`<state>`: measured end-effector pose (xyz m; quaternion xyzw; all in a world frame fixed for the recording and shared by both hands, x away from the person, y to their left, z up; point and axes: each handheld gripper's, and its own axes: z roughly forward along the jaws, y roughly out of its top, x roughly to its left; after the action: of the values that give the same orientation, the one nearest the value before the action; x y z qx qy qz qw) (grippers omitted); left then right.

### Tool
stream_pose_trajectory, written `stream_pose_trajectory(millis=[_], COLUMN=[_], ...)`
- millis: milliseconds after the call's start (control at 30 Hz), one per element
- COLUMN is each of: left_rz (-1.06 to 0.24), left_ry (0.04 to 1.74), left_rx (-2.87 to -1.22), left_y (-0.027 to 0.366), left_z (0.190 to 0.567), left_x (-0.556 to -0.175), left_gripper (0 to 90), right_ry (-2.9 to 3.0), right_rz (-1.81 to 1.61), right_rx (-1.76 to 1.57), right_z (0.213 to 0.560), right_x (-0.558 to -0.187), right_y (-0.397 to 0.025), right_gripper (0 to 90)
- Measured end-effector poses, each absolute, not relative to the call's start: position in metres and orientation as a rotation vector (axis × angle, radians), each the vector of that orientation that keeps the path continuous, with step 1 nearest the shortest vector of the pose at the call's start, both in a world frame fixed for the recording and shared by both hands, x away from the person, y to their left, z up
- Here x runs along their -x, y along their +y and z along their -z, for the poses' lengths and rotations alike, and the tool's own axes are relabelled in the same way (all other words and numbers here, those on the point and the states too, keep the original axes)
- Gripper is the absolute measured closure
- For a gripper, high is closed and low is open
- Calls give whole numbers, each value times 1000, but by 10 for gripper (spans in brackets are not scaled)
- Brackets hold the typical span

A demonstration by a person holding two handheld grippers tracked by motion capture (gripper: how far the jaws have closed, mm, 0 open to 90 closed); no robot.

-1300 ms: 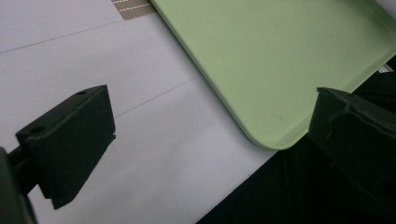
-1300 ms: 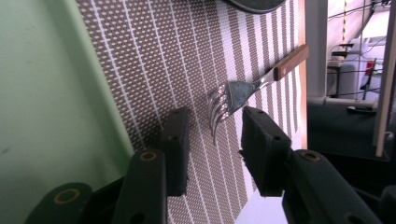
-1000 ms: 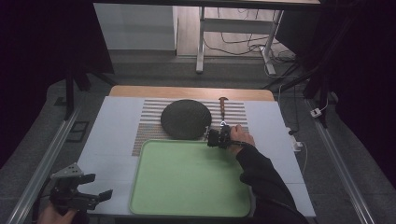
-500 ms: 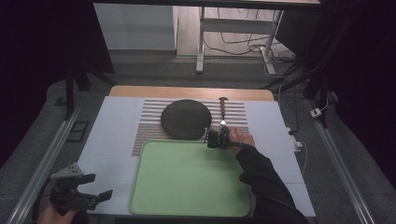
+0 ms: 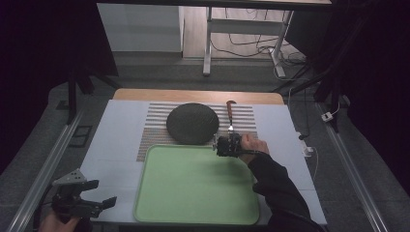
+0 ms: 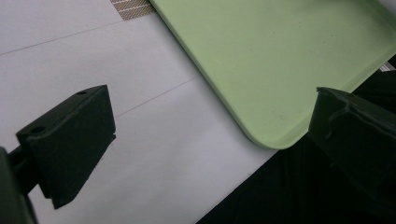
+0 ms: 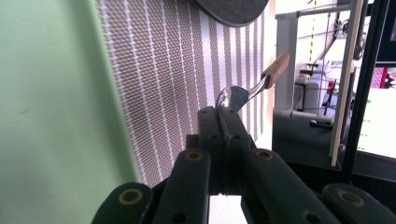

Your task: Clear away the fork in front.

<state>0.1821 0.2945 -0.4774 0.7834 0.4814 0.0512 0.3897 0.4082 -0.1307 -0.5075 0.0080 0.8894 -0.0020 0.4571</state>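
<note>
A spoon [image 5: 230, 115] with a wooden handle lies on the striped mat [image 5: 153, 131], just right of a dark round plate [image 5: 192, 123]. My right gripper [image 5: 229, 137] sits at the spoon's near end, above the green tray's far right corner. In the right gripper view its jaws are pressed together with the spoon's bowl [image 7: 232, 99] at their tips [image 7: 219, 114] and the handle pointing away. My left gripper [image 5: 104, 203] is at the table's front left, open. In the left gripper view it [image 6: 210, 121] has nothing between its jaws, over white table beside a tray corner [image 6: 280, 56].
The green tray [image 5: 193, 183] lies at the front middle of the white table [image 5: 116, 145]. A grey rail [image 5: 43, 174] runs along the left side. A cable and plug [image 5: 329, 116] lie off the right edge. Behind the table stand desk legs [image 5: 208, 43].
</note>
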Motion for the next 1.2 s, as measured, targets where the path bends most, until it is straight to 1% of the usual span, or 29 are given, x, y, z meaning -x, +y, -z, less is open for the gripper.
stream_pose_trajectory(millis=[367,767,1033,1200], left_rz=[-131,-127,-128,-126], left_ry=[1222,1216,1209,1206], left_rx=[-1990,-1989,-1990,-1992], left_y=[295,295,294,294], left_z=[477,477,477,477], left_x=[-182,-182,-181,-181], left_gripper=[4,1,0,0], right_ry=[2233,2283,2367,2463], right_rz=[-75,-226,-432,-671], right_rx=[-18,1,-71,-184], right_z=[481,464,451,441], right_x=[-368,-324,-303,-296], right_y=[-133,-138,-149,-161], right_gripper=[891,892,892,892])
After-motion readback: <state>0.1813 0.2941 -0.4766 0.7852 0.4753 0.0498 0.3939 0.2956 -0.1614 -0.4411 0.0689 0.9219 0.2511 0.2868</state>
